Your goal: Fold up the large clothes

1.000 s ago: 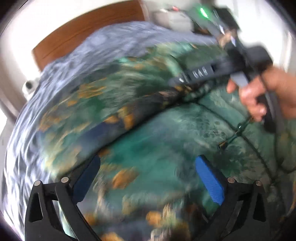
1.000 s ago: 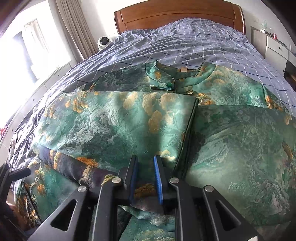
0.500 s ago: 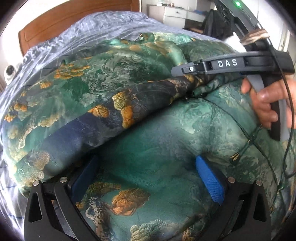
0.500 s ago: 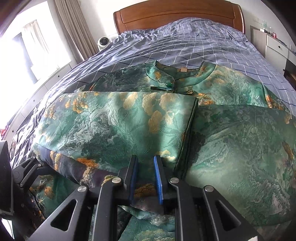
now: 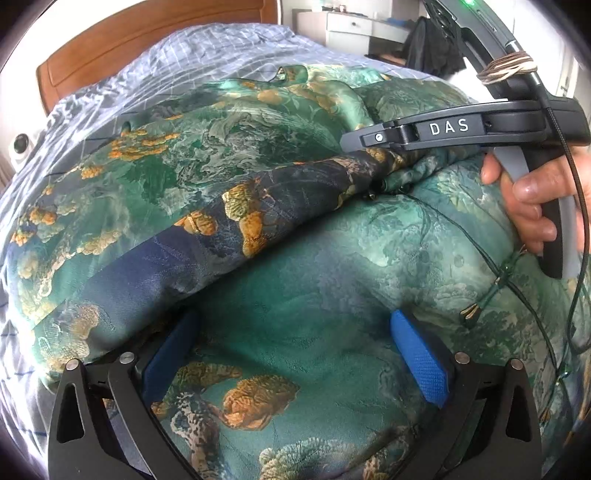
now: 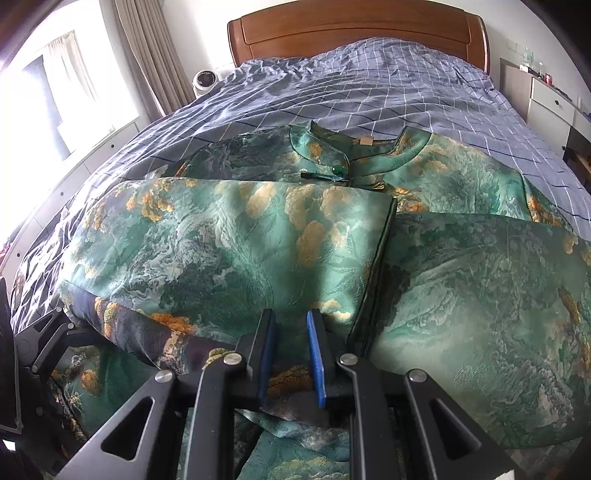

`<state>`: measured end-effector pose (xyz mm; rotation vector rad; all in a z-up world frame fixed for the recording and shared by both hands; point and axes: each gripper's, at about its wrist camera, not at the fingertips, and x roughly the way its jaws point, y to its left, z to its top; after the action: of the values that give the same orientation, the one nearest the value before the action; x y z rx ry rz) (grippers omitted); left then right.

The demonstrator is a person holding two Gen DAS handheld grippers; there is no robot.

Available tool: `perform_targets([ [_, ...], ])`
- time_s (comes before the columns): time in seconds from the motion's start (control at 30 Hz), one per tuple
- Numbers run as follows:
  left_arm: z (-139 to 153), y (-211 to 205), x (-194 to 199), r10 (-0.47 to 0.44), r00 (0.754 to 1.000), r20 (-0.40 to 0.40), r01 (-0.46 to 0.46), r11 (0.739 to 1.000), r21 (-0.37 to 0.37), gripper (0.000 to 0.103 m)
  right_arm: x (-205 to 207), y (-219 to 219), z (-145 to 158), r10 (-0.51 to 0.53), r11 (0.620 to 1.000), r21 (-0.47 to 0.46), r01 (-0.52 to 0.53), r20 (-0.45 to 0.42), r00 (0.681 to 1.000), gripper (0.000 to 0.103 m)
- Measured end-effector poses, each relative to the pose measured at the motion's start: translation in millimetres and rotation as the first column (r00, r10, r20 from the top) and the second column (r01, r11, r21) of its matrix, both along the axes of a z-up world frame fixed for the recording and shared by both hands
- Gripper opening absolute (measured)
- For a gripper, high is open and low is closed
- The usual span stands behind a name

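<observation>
Bedding (image 6: 369,81) at twelve o'clock carries the green brocade dress (image 6: 240,236), partly folded. Left gripper (image 5: 295,354), at six o'clock, gapes over loose cloth, probably ready to pinch. Right gripper (image 6: 290,354) is clenched on the dress's folded edge, apparently anchoring it.

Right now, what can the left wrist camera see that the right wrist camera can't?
Only the left wrist view shows the person's hand gripping the handle of the right gripper, seen from the side, and the wide-open left gripper. Only the right wrist view shows the collar, the curtain and the bright window. Both show the green dress, the checked blanket and the wooden headboard.
</observation>
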<state>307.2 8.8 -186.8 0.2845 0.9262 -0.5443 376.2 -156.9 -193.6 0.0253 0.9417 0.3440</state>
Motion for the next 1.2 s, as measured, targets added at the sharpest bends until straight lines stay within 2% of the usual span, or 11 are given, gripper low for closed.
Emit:
perform_targets([
  [0.17,0.2,0.3,-0.3,0.000,1.000,0.000,0.000,1.000,0.000,0.103,0.0,-2.7,-1.0,-0.003,1.000,0.021,0.002,0.002,1.000,0.017],
  [0.4,0.1,0.1,-0.4,0.000,1.000,0.000,0.000,1.000,0.001,0.103,1.9,-0.3,0.1,0.015,1.000,-0.001,-0.015,-0.005,1.000,0.018],
  [0.6,0.0,0.0,-0.2,0.000,1.000,0.000,0.000,1.000,0.000,0.103,1.6,-3.4,-1.9,0.011,1.000,0.028,-0.011,0.000,1.000,0.019],
  [1.0,0.3,0.1,-0.4,0.000,1.000,0.000,0.000,1.000,0.000,0.103,1.3,2.2,-0.6,0.014,1.000,-0.007,-0.014,-0.001,1.000,0.019],
  [1.2,-0.1,0.0,-0.1,0.000,1.000,0.000,0.000,1.000,0.000,0.103,0.8,-2.2,-1.3,0.014,1.000,0.019,-0.014,0.001,1.000,0.019],
])
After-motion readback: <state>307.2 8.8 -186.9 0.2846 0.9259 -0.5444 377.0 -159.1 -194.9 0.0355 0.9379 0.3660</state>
